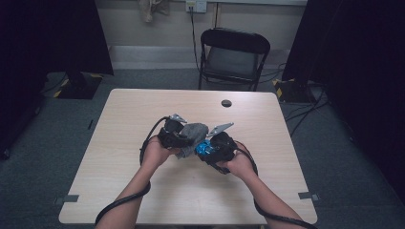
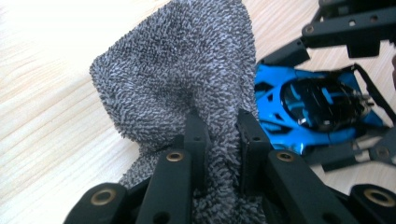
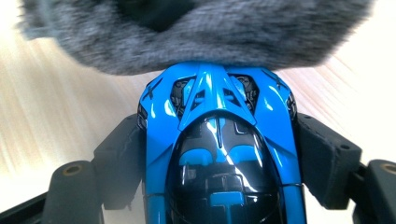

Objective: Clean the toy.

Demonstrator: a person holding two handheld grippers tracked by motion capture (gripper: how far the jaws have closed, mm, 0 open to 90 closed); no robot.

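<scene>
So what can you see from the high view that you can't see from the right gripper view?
High view alone: the black folding chair, the pale wooden table's edges, both of the person's hands, and the left gripper pinching the fluffy grey cloth. Right gripper view alone: the shiny blue toy car's vents and dark canopy close up, squeezed between the jaws. Both: car, cloth, tabletop.

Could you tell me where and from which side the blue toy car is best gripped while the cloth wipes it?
Grip the blue toy car across its two flat flanks, coming from the end away from the grey cloth, as the right claw does now: a jaw on each side. The sides run long and roughly parallel, while the glossy, curved top would probably slip. That leaves the far end free for the cloth, pinched in the left claw.
</scene>
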